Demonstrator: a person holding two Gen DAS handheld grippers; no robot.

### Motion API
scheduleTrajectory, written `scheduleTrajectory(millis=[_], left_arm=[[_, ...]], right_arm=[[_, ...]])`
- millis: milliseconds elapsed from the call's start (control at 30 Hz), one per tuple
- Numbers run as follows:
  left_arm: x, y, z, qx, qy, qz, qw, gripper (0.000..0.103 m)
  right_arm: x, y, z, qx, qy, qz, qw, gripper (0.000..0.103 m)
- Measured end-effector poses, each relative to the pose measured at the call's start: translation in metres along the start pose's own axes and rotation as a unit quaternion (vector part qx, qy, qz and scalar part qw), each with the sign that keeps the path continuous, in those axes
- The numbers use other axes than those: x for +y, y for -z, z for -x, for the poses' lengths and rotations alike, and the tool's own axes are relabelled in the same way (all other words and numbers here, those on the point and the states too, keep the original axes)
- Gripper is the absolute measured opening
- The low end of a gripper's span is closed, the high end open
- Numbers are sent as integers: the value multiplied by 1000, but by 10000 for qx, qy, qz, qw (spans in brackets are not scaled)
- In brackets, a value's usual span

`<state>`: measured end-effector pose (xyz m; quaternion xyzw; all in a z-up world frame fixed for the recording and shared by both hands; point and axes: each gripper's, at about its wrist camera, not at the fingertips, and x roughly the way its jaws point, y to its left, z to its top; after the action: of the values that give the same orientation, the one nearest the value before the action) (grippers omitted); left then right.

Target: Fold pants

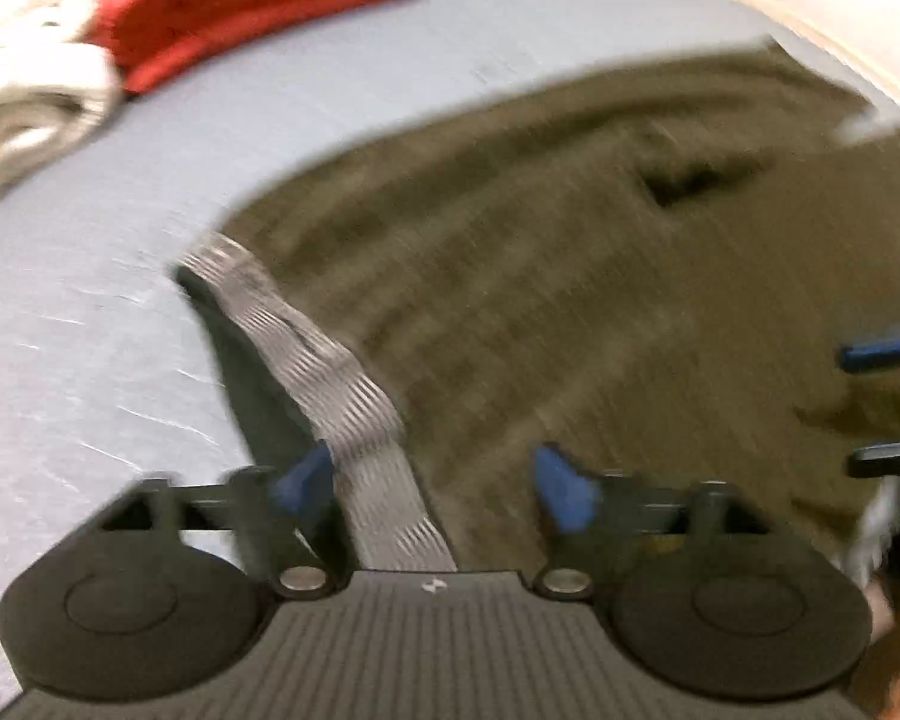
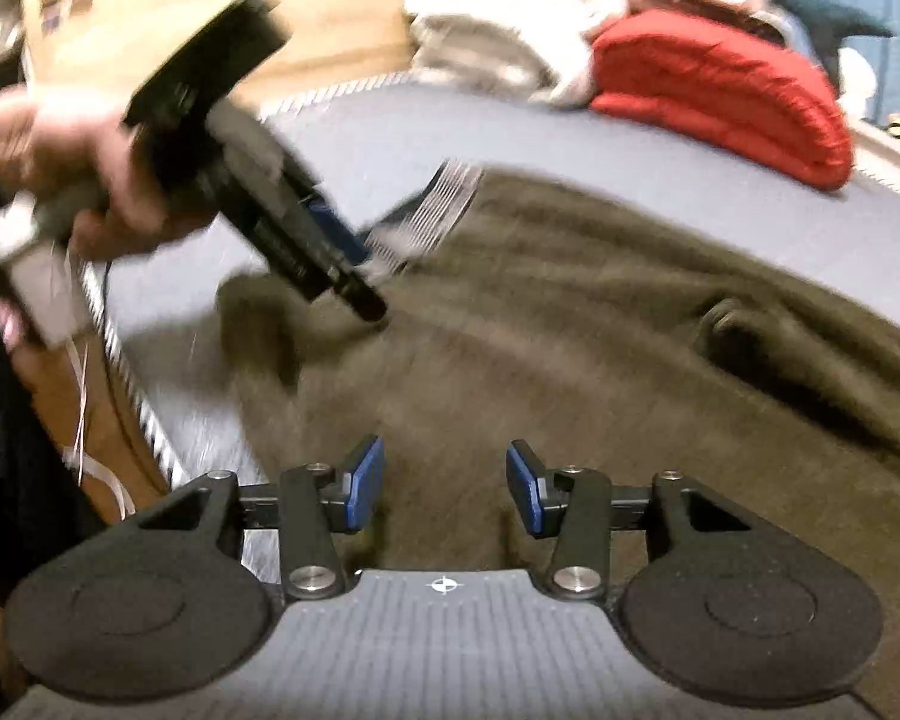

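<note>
Olive-brown pants [image 1: 570, 300] lie spread on a light blue-grey surface [image 1: 90, 330]. Their grey striped waistband [image 1: 354, 414] runs between my left gripper's blue pads. My left gripper [image 1: 435, 483] is open, its jaws wide apart over the waistband edge. In the right wrist view the pants [image 2: 570, 330] fill the middle, with the waistband [image 2: 438, 204] at their far left corner. My right gripper [image 2: 444, 489] is open and empty, low over the pants' near part. The left gripper [image 2: 354, 270], held by a hand, is at the waistband corner. Both views are blurred.
A folded red garment [image 2: 720, 96] and white folded laundry [image 2: 498, 30] lie at the far edge of the surface; they also show in the left wrist view [image 1: 252, 0]. A cardboard box [image 2: 330, 6] stands behind. The surface's striped edge [image 2: 138, 396] drops off at the left.
</note>
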<state>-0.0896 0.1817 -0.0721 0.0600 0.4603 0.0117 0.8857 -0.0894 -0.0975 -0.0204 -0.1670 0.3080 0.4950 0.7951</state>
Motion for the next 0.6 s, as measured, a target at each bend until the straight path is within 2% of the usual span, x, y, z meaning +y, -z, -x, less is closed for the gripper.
scheduleTrajectory(millis=[133,200,300,367,467,600], left_arm=[[16,-18,1,16,-91,851,9963,93],[14,-27,4,-68,-158,977,9951,103],[5,-45,11,-212,-508,859,9948,103],[5,-56,17,-329,-421,999,9936,103],[8,-73,20,-432,-46,1333,9901,103],[-4,-86,26,-766,-68,1393,9873,103]], right_arm=[[-22,-13,7,-408,458,-305,9977,48],[-35,-19,11,-535,612,-501,9954,48],[-58,-30,23,-753,783,-793,9909,50],[-75,-39,34,-916,954,-892,9872,51],[-108,-54,55,-1093,1243,-1194,9789,58],[-152,-72,85,-1329,1766,-1243,9673,67]])
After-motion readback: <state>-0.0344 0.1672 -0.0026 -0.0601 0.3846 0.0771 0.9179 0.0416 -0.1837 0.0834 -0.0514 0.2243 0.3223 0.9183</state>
